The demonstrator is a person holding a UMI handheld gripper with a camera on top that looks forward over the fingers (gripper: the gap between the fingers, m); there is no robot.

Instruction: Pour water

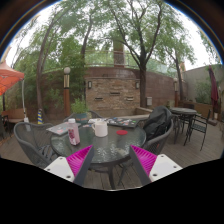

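A round glass-topped patio table (108,148) stands just ahead of my fingers. On its far side a pink bottle (74,132) stands upright, and to its right sits a white cup (100,128). My gripper (112,163) is open, its magenta pads (80,160) spread wide at either side of the table's near edge, with nothing between them. It hovers well short of the bottle and the cup.
Metal chairs (36,146) flank the table, one left, one right (157,134) with a dark bag on it. Papers (58,127) lie on the table's left. A brick fireplace wall (112,90) and trees stand behind. Another table set (186,118) is at the far right.
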